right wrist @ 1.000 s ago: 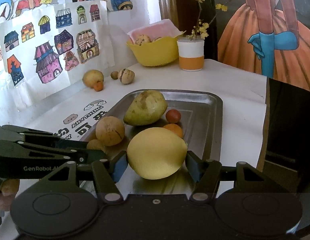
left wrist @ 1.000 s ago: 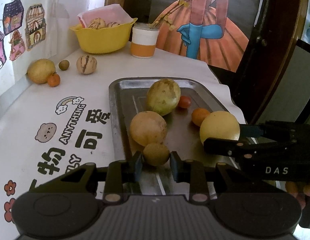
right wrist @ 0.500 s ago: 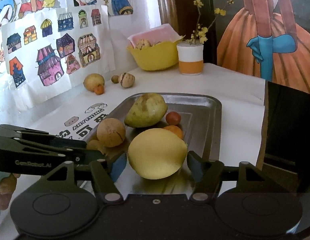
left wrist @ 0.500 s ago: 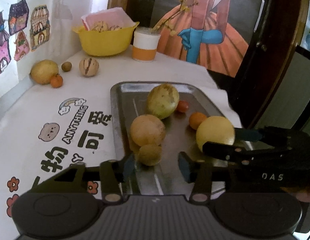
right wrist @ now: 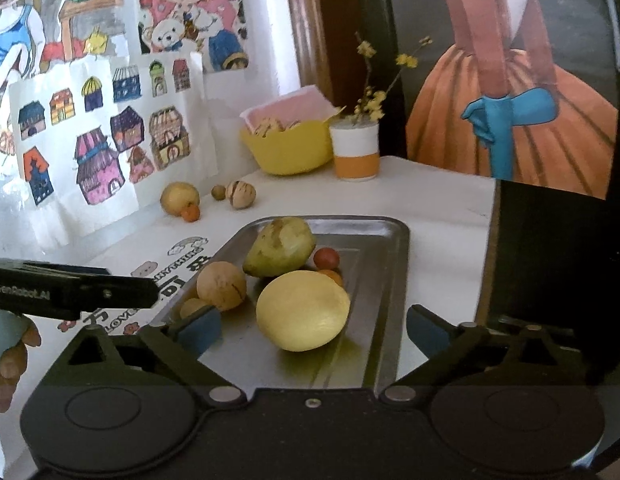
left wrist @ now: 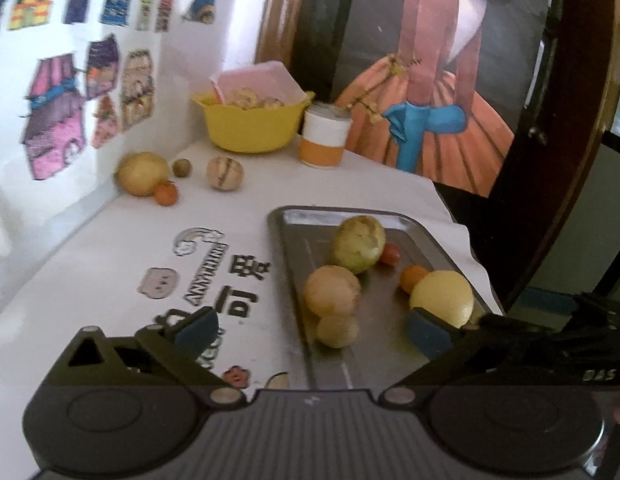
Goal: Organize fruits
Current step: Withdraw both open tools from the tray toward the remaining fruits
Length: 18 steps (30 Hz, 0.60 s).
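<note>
— What do my cameras show over the metal tray (right wrist: 394, 280)?

— Both tongs released. My left tongs (left wrist: 310, 330) gape above the small brown fruit (left wrist: 337, 331), which lies on the tray touching a larger tan one (left wrist: 331, 291). My right tongs (right wrist: 312, 330) stand spread either side of the yellow lemon (right wrist: 303, 310), clear of it; it rests on the tray near a green pear (right wrist: 280, 252).

— And on the surface (right wrist: 438, 196)?

— Four loose fruits by the wall.
</note>
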Tool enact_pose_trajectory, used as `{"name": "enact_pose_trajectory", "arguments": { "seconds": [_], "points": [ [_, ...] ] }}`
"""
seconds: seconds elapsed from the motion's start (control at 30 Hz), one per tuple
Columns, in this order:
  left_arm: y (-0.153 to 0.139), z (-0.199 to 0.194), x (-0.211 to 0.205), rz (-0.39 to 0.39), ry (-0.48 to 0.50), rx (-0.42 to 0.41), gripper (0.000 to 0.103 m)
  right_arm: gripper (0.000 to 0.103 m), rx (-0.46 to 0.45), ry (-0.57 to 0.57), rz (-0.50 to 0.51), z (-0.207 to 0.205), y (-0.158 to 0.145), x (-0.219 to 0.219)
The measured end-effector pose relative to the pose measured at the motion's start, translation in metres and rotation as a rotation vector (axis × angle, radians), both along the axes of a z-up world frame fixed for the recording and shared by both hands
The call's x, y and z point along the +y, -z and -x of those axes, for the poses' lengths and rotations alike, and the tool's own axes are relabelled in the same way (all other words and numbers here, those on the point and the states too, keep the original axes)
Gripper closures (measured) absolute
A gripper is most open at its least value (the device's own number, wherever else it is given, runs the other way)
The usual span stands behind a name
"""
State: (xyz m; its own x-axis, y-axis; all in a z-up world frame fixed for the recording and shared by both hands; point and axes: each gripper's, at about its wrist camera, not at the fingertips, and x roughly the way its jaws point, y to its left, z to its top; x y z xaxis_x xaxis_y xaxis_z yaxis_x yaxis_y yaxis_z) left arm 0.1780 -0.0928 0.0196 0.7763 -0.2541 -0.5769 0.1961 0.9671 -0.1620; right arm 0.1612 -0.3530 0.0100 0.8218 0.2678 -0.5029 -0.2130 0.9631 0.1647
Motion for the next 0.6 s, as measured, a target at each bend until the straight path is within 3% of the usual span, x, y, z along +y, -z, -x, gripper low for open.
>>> {"name": "enact_pose_trajectory", "arguments": {
  "seconds": [0.23, 0.6],
  "points": [
    [-0.005, 0.03, 0.021, -0.005, -0.021, -0.014, 0.001, 0.001, 0.035, 0.03, 0.015, 0.034, -0.007, 0.001],
    [0.007, 0.072, 0.048, -0.044, 0.018, 0.079, 0.001, 0.001, 0.196, -0.041, 0.061, 0.084, -0.005, 0.031]
  ]
}}
